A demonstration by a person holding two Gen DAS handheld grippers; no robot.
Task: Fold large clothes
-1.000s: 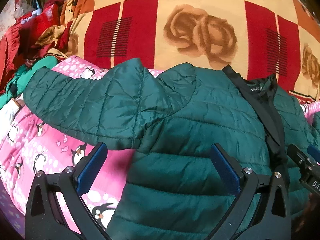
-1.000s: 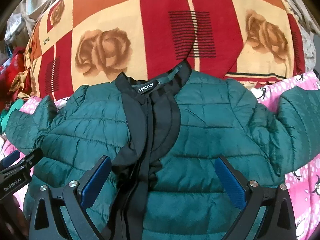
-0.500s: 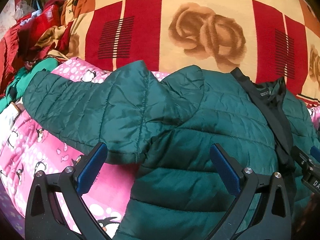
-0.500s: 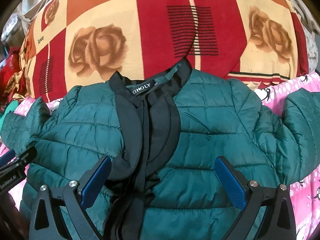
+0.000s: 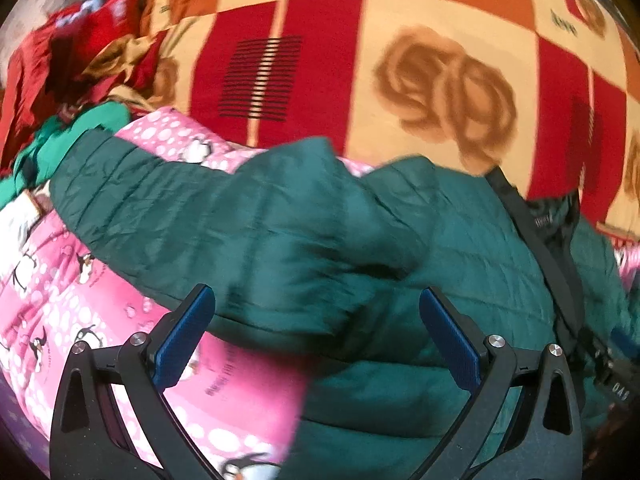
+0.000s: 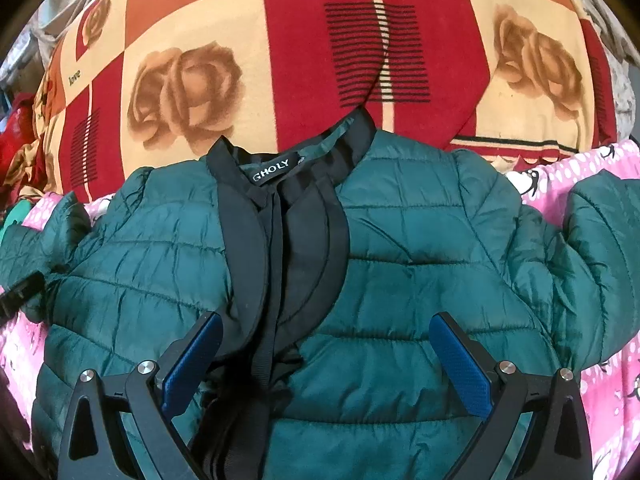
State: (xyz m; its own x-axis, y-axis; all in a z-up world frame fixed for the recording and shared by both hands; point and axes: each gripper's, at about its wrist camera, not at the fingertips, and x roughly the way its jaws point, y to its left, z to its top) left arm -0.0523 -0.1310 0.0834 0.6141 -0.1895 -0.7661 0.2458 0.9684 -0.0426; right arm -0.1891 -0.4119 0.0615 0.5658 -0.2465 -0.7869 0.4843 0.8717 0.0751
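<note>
Spread flat on a penguin-print sheet (image 5: 60,296), the puffy green quilted jacket (image 6: 420,248) looks light, slippery; both grippers, left (image 5: 316,332) and right (image 6: 326,354), gape empty; its sleeve (image 5: 192,216) cuff seems the best hold.

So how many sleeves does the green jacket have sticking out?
2. One sleeve stretches left over the pink penguin sheet, ahead of the left gripper. The other sleeve bends off to the right of the jacket, beyond the right gripper.
</note>
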